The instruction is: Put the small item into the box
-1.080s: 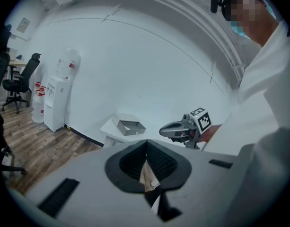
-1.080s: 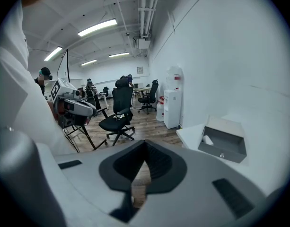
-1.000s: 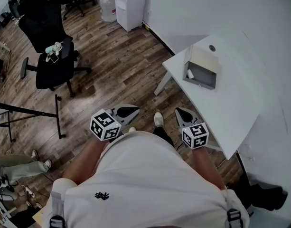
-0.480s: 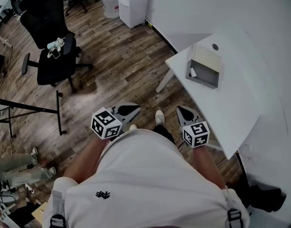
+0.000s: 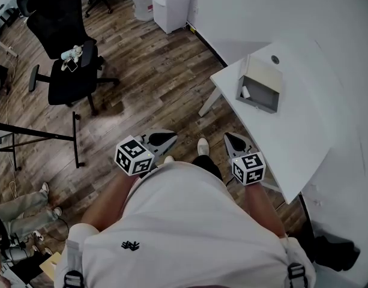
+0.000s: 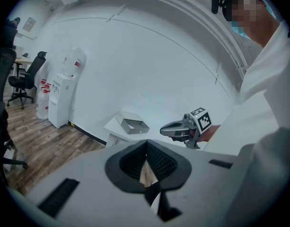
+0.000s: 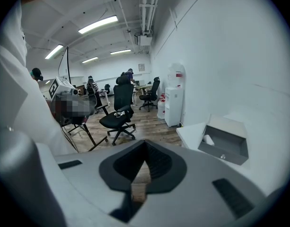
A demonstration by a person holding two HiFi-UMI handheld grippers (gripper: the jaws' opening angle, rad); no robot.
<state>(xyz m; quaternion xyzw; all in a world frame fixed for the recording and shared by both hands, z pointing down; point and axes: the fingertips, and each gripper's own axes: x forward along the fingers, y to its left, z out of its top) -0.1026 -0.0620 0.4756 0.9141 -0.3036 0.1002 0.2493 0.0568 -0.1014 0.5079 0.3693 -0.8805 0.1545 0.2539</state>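
Standing short of the white bench [image 5: 304, 137], a person holds a tool in each hand at the waist. The right tool [image 5: 234, 141] and the left tool [image 5: 164, 140] are both pinched closed, with nothing between the jaws.

The grey box [image 5: 256, 104] sits on the bench with its lid [image 5: 262, 75] raised on the side away from the person. A small white item [image 5: 245, 92] appears to lie already inside the box, at its left end as the person faces it. No other loose item shows near the box.

From the box, both tools are well apart, back towards the person and off to the left. The right tool is the nearer of the two, and the left tool lies beyond it. The box's long front wall is turned roughly towards the person, so its long axis runs across the line of reach. By these views, any move to the box would go forward and rightward, and the right hand has the shorter way.
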